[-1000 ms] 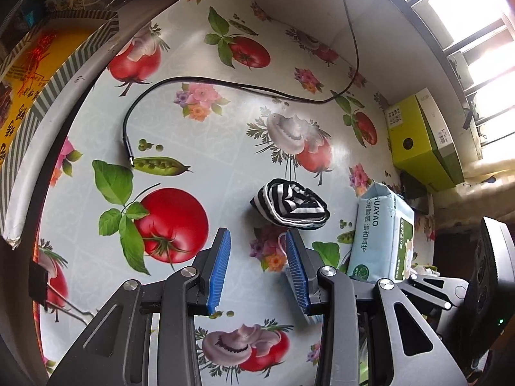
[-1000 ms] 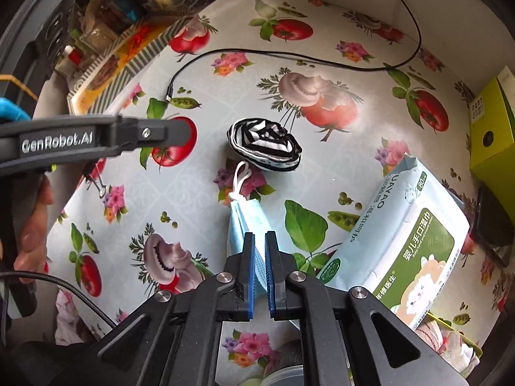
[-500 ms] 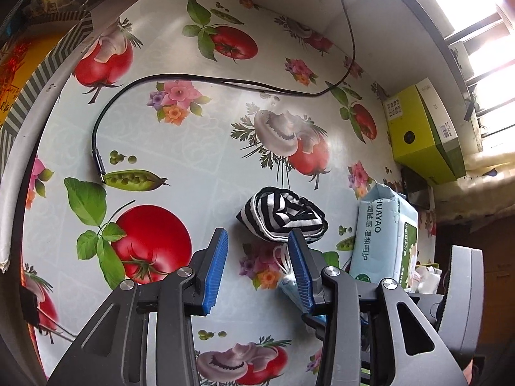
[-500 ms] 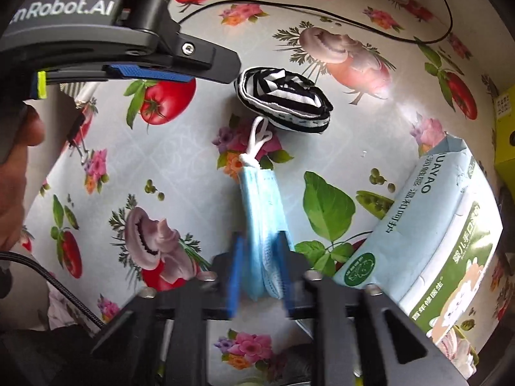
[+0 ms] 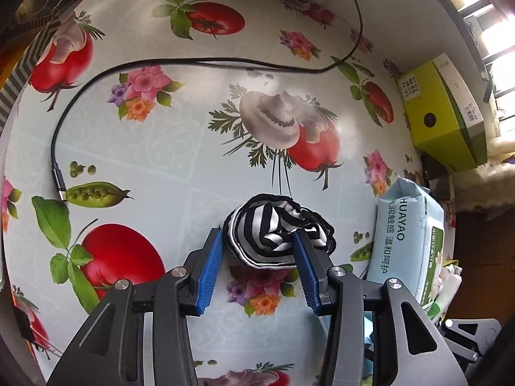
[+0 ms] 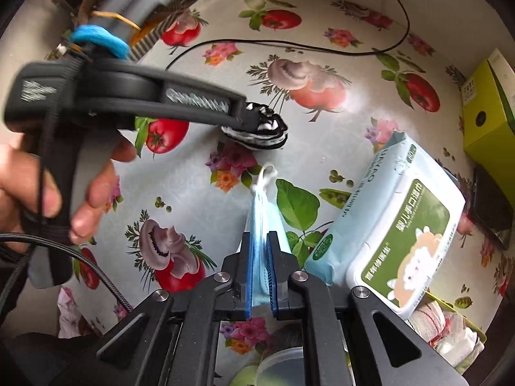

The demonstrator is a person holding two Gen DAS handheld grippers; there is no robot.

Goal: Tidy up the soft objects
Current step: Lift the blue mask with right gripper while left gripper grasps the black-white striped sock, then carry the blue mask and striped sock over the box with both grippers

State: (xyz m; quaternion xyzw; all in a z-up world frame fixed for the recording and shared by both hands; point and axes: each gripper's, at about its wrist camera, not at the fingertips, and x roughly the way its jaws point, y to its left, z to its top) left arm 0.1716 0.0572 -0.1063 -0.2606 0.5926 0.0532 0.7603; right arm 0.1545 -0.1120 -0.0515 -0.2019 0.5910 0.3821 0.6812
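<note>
A rolled black-and-white striped sock [image 5: 276, 231] lies on the fruit-print tablecloth [image 5: 180, 148]. My left gripper [image 5: 257, 241] is open with its blue pads on either side of the sock's near end. In the right wrist view the left gripper [image 6: 244, 122] reaches the sock [image 6: 260, 128] from the left. My right gripper [image 6: 259, 244] is shut on a folded blue face mask [image 6: 262, 212], whose white ear loops point toward the sock.
A pack of wet wipes [image 6: 396, 228] lies right of the mask, also in the left wrist view [image 5: 408, 241]. A yellow-green box [image 5: 447, 109] stands at the far right. A black cable [image 5: 161, 64] curves across the cloth. A plastic container [image 6: 283, 366] sits below my right gripper.
My left gripper moved forward until its open jaws straddle the striped sock. My right gripper stays shut on the mask, lifted and drawn slightly back.
</note>
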